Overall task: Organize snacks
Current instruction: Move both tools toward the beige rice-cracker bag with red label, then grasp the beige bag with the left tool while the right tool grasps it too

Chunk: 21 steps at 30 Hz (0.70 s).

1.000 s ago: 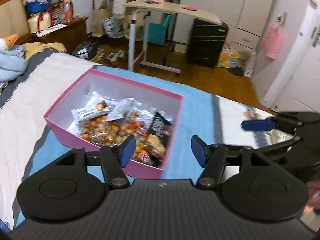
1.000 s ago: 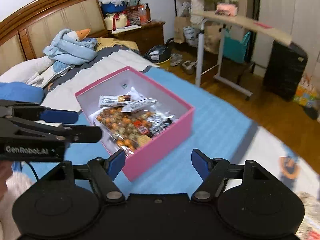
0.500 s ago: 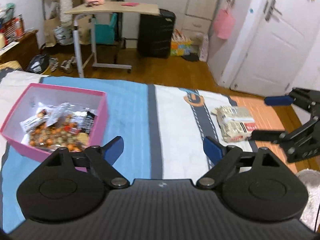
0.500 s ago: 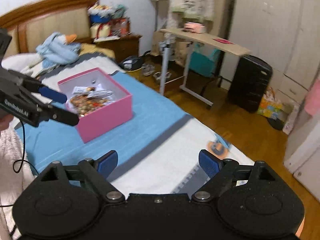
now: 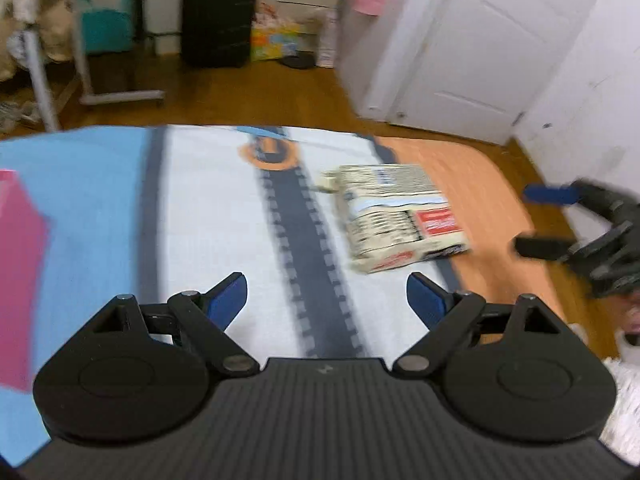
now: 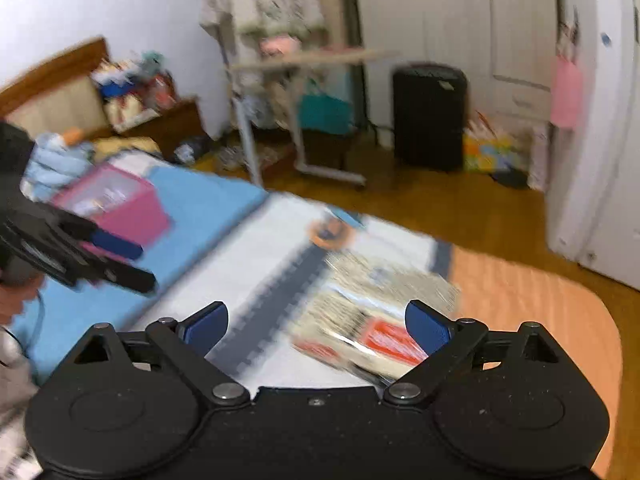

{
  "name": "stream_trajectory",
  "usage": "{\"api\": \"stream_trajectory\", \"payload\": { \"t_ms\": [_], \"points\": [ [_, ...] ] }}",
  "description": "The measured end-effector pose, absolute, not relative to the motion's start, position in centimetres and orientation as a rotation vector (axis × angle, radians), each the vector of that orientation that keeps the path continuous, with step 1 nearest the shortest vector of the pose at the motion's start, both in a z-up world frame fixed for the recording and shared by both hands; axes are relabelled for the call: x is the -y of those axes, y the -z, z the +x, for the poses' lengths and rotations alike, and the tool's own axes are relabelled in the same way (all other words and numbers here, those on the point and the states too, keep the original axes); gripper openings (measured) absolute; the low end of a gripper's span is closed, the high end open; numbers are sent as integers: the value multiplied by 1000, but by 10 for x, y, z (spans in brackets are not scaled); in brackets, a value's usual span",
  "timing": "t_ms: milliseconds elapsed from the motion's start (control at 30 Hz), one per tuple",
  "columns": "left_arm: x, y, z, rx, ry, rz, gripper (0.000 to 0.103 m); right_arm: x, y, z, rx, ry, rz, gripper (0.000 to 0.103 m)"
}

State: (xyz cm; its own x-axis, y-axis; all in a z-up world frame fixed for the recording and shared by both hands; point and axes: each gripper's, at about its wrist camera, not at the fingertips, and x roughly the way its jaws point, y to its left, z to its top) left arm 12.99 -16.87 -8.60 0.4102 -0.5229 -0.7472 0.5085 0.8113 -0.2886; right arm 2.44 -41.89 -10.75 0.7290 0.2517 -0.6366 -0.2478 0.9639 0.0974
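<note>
On the bed, a big pack of snacks (image 5: 400, 216) lies flat on a blanket (image 5: 208, 220) with blue, white and orange parts. The pack sits by the dark road stripe (image 5: 308, 240) printed on the blanket, near the orange end. A pink box (image 6: 116, 204) with more snacks inside stands on the blue part, well apart from the pack.

The left gripper (image 5: 326, 296) has its jaws spread wide, and nothing is between them. It hangs over the white part, near the pack but not touching it.

The right gripper (image 6: 316, 326) is just over the pack, and its jaws are opening. The pack shows between the blue pads (image 6: 424, 328), but they do not press on it. The picture there is blurry.

A black suitcase (image 5: 220, 12) and a white door (image 5: 480, 36) stand past the bed.
</note>
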Motion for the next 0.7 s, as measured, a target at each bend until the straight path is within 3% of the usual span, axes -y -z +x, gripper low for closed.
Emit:
{"api": "stream_trajectory", "payload": {
  "t_ms": [300,467,700],
  "points": [
    [217,136,173,-950,659,-87,87,450,171,57,-808,-270,-64,97],
    [243,154,183,-787,648,-45,87,453,205,70,-831,-253,-154,97],
    [266,197,207,-906,641,-151,82,451,236,83,-774,-292,-159,100]
  ]
}}
